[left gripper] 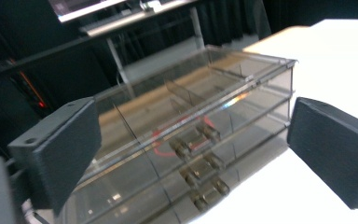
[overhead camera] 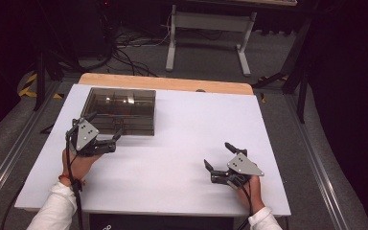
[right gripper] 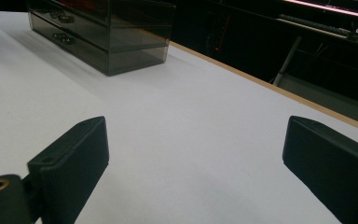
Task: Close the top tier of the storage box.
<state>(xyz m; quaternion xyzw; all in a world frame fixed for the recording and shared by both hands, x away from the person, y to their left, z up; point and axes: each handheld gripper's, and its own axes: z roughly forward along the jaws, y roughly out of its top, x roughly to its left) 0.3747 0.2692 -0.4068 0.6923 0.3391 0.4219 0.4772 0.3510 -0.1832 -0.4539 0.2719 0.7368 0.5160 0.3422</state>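
Note:
A smoked clear drawer box [overhead camera: 122,110] with three stacked drawers stands on the white table top [overhead camera: 191,124] at the back left. My left gripper [overhead camera: 104,126] is open right in front of it, its jaws spread wide with nothing between them. In the left gripper view [left gripper: 191,121] the drawer fronts [left gripper: 242,93] sit close ahead with small paired knobs [left gripper: 182,149], and something red [left gripper: 158,140] shows through the top drawer. My right gripper [overhead camera: 218,155] rests open near the front right of the table. In the right gripper view [right gripper: 196,140] bare table [right gripper: 177,93] lies between its jaws, and the box [right gripper: 107,32] is far off.
A wooden strip [overhead camera: 163,82] runs along the table's far edge. Beyond it on the floor stand a white metal frame [overhead camera: 208,36] and loose cables [overhead camera: 129,52]. Metal rails [overhead camera: 9,153] run along both sides of the table.

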